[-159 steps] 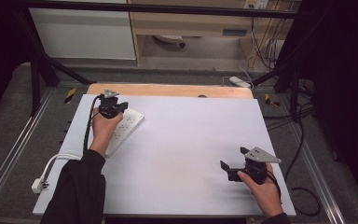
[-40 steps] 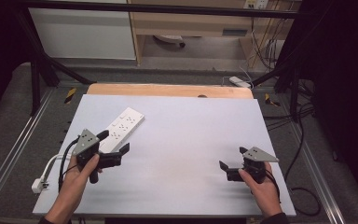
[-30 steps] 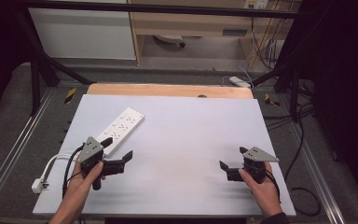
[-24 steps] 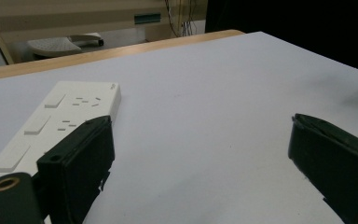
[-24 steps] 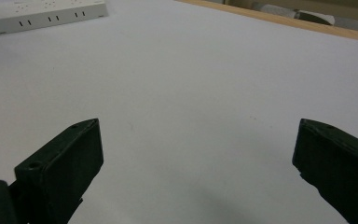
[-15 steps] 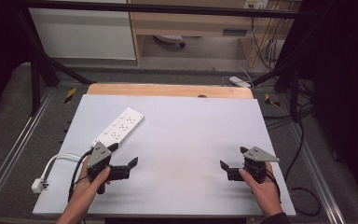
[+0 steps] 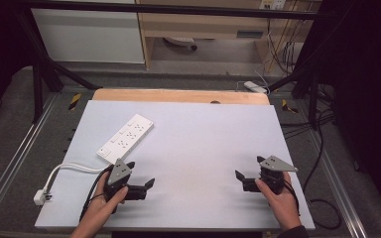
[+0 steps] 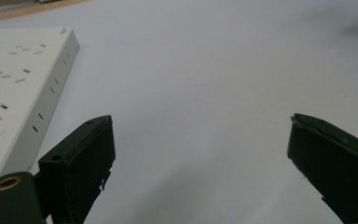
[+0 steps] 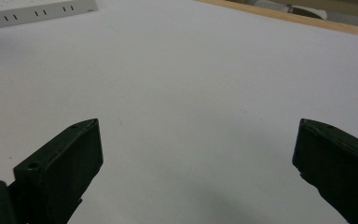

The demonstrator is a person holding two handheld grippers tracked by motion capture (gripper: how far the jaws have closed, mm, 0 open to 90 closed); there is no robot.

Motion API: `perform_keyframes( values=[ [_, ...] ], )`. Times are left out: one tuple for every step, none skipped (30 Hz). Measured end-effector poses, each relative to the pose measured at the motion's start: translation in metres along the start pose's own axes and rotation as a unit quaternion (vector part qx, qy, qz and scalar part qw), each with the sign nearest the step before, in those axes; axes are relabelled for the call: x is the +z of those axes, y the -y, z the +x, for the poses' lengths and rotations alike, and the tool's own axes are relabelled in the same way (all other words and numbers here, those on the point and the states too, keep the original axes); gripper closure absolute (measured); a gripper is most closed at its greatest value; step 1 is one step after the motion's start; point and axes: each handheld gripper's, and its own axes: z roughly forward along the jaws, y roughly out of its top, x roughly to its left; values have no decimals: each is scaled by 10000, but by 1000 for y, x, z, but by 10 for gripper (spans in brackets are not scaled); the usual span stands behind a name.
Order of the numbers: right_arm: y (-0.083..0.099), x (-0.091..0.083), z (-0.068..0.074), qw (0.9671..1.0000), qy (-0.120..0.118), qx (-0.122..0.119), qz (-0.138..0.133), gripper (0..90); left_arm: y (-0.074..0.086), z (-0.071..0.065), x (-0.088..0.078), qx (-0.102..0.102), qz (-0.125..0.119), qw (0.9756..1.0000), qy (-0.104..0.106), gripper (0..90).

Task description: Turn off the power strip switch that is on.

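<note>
A white power strip (image 7: pixel 125 137) lies flat at the left of the white table (image 7: pixel 198 124), its cord curling to a plug (image 7: pixel 40 197) at the left edge. My left gripper (image 7: pixel 141 174) rests near the front edge, just below and right of the strip, open with nothing between its jaws. In the left gripper view the left gripper (image 8: pixel 200 123) points over bare table, with the power strip (image 8: pixel 14 84) beside its left jaw. My right gripper (image 7: pixel 248 168) sits at the front right, open and holding nothing. In the right gripper view, beyond the right gripper (image 9: pixel 199 123), the power strip (image 9: pixel 37 11) lies far off.
A wooden strip (image 7: pixel 178 95) borders the table's far edge. Metal rails run along both sides, and black cables (image 7: pixel 322 218) trail on the floor at the right. A white cabinet and shelves stand beyond the table.
My left gripper has left the power strip, drawn back toward the front edge and slid right. The strip stays where it lay. The right gripper has not moved.
</note>
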Motion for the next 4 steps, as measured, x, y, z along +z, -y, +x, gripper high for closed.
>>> perform_keyframes(
  values=[
    [1, 1, -1, 10000, 40, 9, 61, 24, 1, 1, -1, -9, 42, 10000, -28, 74],
    [2, 1, -2, 9999, 78, 20, 87, 25, 2, 2, -3, -40, 50, 10000, -61, 75],
    [3, 1, -3, 9999, 125, 26, 108, 23, 2, 4, -5, -84, 20, 9999, -96, 76],
    [4, 2, -4, 9997, 191, 58, 157, 24, 2, 6, -7, -142, -29, 9998, -152, 76]
  ],
)
